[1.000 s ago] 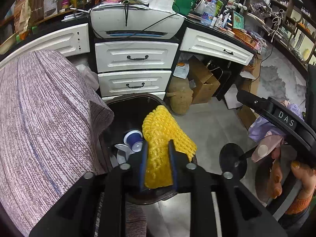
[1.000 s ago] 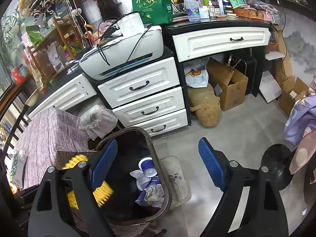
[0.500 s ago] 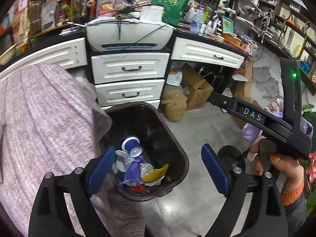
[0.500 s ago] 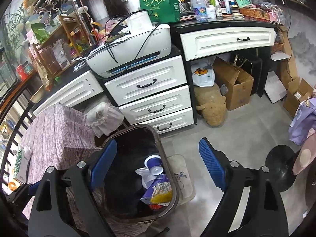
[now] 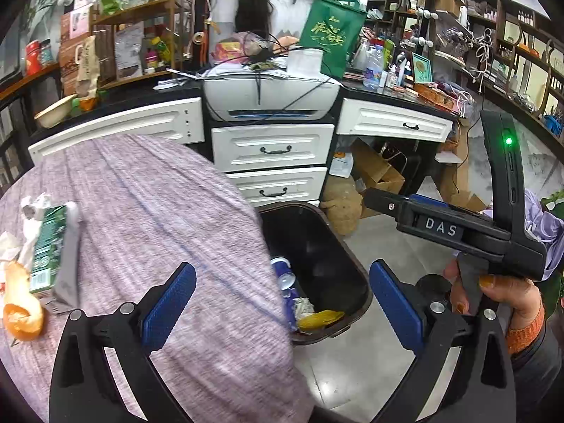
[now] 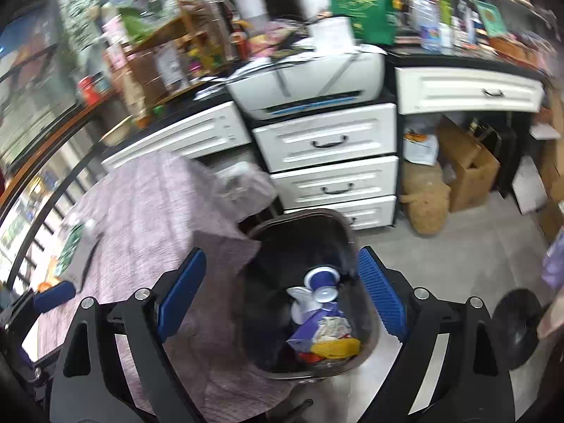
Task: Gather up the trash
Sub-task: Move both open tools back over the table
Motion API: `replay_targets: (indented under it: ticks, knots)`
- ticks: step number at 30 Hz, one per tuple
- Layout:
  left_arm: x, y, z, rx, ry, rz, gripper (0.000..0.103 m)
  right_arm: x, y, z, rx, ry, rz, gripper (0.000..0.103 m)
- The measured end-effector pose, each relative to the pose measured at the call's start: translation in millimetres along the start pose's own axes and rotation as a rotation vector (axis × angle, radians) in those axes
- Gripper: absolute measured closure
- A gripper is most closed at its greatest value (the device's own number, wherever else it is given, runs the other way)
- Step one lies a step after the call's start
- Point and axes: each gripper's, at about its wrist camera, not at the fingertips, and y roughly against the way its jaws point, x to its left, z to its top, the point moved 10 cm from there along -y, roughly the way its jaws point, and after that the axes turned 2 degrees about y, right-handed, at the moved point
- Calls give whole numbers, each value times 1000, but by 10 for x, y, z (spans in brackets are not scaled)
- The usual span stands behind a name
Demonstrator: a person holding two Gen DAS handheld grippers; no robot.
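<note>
The yellow mesh wrapper (image 5: 320, 318) lay in the black bin (image 5: 347, 264) among cups and paper, at five o'clock from the purple-clothed table (image 5: 158, 218). The left gripper (image 5: 282, 306) had just been opening and stood wide, empty. The right gripper (image 6: 282, 299) gaped wide, empty, above the bin. A green carton (image 5: 47, 246) rested at the table's nine o'clock edge.

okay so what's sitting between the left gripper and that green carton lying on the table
Only bare purple tablecloth, as the left wrist view shows. The left gripper has just been opening its jaws, nothing between them, and the green carton lies off to its left beside crumpled tissue.
</note>
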Motion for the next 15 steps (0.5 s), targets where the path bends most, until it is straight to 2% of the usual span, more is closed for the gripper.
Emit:
replay_targets:
  ticks: [4, 10, 15]
  knots:
    - [176, 120, -36, -11, 1, 32, 6, 385, 26, -46, 14, 62, 70, 16]
    - [526, 276, -102, -21, 72, 57, 6, 850, 36, -154, 49, 140, 139, 16]
    - [855, 452, -253, -28, 100, 111, 6, 1232, 23, -272, 87, 209, 195, 16]
